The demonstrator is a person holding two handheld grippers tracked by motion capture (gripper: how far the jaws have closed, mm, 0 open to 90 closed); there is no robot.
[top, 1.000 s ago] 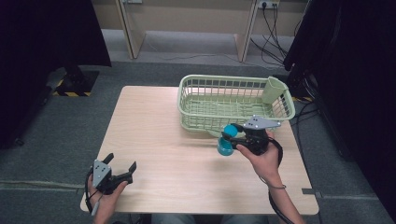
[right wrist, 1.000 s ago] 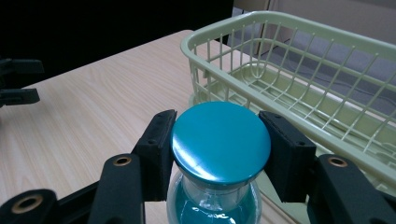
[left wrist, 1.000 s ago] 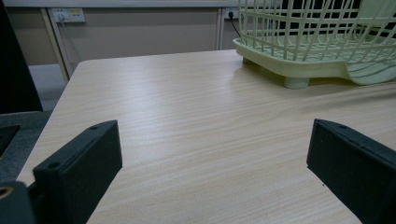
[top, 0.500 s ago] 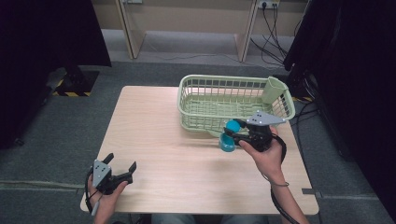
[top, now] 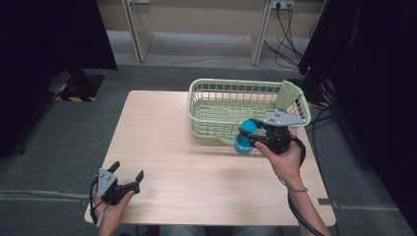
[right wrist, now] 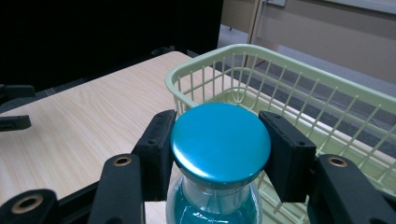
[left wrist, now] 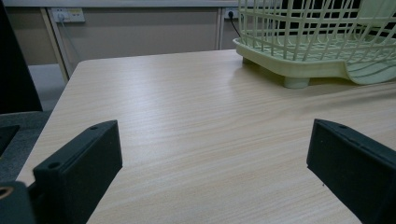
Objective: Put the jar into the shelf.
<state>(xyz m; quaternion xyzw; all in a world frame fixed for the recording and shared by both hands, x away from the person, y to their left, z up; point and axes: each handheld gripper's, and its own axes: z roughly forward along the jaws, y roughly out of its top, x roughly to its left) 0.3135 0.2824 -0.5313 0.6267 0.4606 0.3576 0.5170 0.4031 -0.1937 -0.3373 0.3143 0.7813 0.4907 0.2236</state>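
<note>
One teal-capped bottle [right wrist: 219, 154], one green basket [top: 216, 105], two claws.

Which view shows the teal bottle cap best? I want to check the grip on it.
The right gripper view: the cap sits close up, clamped between the right claw's two black jaws. The high view shows the cap only small, beside the green basket. The left gripper view looks across the table toward the basket.
</note>
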